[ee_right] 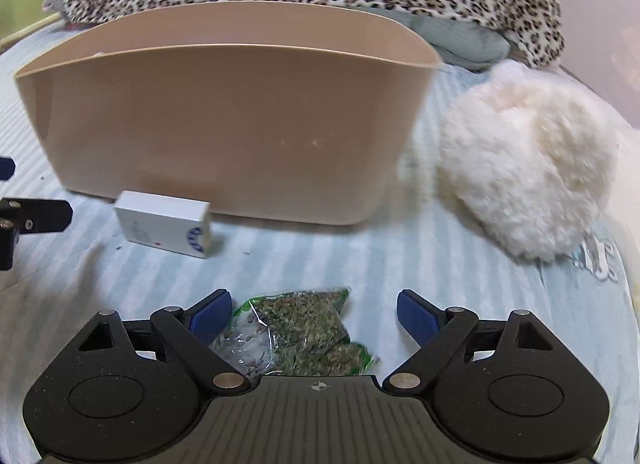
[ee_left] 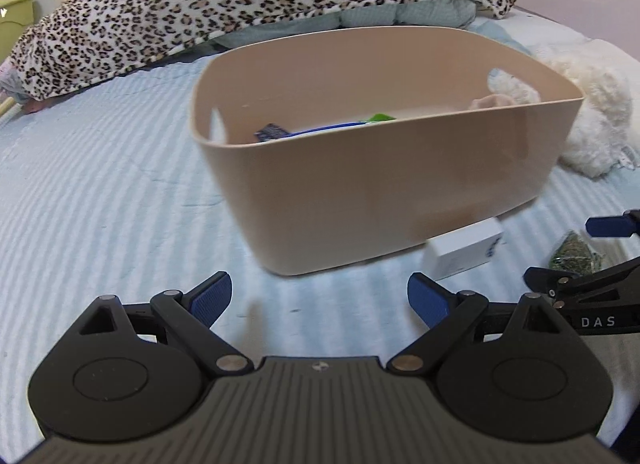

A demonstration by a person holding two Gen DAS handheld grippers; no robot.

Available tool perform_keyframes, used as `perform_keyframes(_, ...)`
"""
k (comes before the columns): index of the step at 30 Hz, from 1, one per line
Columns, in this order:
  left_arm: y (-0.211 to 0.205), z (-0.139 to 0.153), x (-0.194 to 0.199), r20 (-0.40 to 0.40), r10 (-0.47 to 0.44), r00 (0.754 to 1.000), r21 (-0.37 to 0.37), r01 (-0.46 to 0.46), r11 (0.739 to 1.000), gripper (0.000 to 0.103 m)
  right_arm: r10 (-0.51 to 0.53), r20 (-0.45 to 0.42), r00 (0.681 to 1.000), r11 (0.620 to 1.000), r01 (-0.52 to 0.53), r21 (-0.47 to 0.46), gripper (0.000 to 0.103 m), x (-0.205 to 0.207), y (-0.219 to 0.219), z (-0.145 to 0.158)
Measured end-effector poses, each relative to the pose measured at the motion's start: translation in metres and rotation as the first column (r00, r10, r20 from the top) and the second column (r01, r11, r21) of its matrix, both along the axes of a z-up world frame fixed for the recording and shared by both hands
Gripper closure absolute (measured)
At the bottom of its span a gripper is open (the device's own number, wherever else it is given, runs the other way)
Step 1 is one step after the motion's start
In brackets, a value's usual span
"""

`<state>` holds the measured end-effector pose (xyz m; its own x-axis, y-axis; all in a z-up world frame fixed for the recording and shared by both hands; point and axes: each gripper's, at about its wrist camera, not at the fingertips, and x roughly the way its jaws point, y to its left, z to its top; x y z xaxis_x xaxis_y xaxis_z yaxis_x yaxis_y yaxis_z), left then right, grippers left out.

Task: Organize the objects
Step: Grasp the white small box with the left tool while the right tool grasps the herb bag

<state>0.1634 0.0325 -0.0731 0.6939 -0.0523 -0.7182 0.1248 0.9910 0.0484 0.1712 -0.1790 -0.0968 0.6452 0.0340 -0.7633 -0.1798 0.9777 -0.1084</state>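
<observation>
Both grippers' fingers (ee_left: 214,298) spread wide, empty; herb bag (ee_right: 304,328) between right fingers (ee_right: 212,318), bin (ee_right: 224,135) ahead.

The tall beige plastic tub (ee_left: 384,183) blocks the middle of the striped pale-blue bed (ee_left: 100,191); its open top is reachable from above. A small white cardboard box (ee_right: 164,223) lies against the tub's near wall, a clear bag of green dried herbs (ee_right: 296,328) nearer. The fluffy white plush (ee_right: 524,167) crowds the tub's right end. Bare bedding lies left of the tub.
</observation>
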Motion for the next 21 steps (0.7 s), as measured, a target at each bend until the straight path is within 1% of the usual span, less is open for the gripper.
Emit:
perform_keyframes(3,-0.012,-0.001,0.005,-0.026,-0.002,1.0,-0.053,0.001,0.999,0.008,-0.036,0.005,0.999,0.997,0.035,0.071,0.013,-0.004,-0.019,0.006)
perform_keyframes(5,-0.02,-0.004,0.01,-0.046,-0.001,0.999,-0.089,-0.003,0.996,0.008,-0.051,-0.004,0.999,0.995,0.051,0.091,0.013,-0.004,-0.027,0.006)
perform_keyframes(8,-0.038,-0.01,0.019,-0.064,0.015,0.998,-0.111,-0.022,0.994,0.008,-0.083,-0.022,0.996,0.99,0.085,0.111,0.013,-0.003,-0.037,0.002)
perform_keyframes(11,-0.055,-0.015,0.027,-0.077,0.01,0.997,-0.148,-0.022,0.989,0.008,-0.105,-0.044,0.994,0.98,0.111,0.165,0.013,-0.003,-0.047,-0.002)
perform_keyframes(14,-0.071,-0.022,0.034,-0.074,0.057,0.996,-0.149,-0.067,0.987,0.008,-0.115,-0.051,0.992,0.974,0.123,0.191,0.011,-0.007,-0.052,-0.006)
perform_keyframes(16,-0.081,-0.028,0.038,-0.072,0.09,0.993,-0.127,-0.098,0.987,0.008,-0.112,-0.047,0.993,0.979,0.118,0.169,0.012,-0.008,-0.051,-0.008)
perform_keyframes(17,-0.085,-0.03,0.039,-0.062,0.109,0.992,-0.103,-0.115,0.988,0.008,-0.11,-0.044,0.993,0.98,0.116,0.159,0.014,-0.005,-0.051,-0.01)
perform_keyframes(18,-0.089,-0.031,0.039,-0.048,0.119,0.992,-0.081,-0.122,0.989,0.009,-0.111,-0.039,0.993,0.981,0.115,0.153,0.02,-0.005,-0.051,-0.01)
perform_keyframes(20,-0.092,-0.032,0.039,-0.038,0.126,0.991,-0.073,-0.129,0.989,0.011,-0.104,-0.032,0.994,0.981,0.108,0.163,0.035,-0.006,-0.05,-0.01)
perform_keyframes(21,-0.092,-0.032,0.038,-0.034,0.131,0.991,-0.075,-0.133,0.988,0.017,-0.103,-0.027,0.994,0.981,0.106,0.165,0.041,-0.006,-0.05,-0.01)
